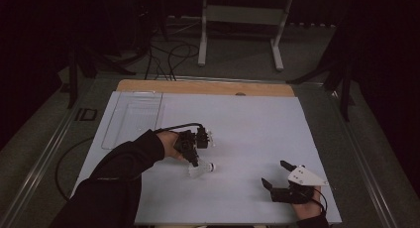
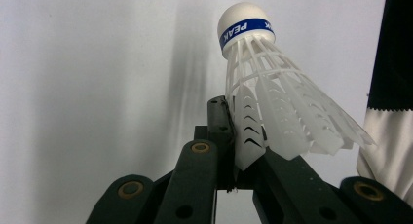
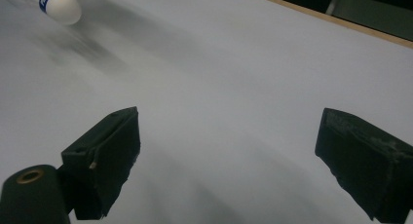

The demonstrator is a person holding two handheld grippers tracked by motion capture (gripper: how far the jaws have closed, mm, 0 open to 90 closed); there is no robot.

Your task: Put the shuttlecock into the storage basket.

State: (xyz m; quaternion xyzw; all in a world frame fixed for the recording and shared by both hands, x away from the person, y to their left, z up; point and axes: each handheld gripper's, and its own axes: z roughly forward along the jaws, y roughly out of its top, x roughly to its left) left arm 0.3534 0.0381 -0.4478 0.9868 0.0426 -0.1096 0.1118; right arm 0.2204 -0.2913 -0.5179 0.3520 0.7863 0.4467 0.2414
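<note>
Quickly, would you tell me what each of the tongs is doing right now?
Left tongs: closed on the skirt of the shuttlecock.
Right tongs: open, holding nothing, above the white table.

A darkened lab or recording room: a white board (image 1: 257, 129) laid on a wooden table (image 1: 208, 87), black drapes all around, loose cables (image 1: 171, 54) on grey carpet, and a white metal stand (image 1: 242, 20) behind the table.
</note>
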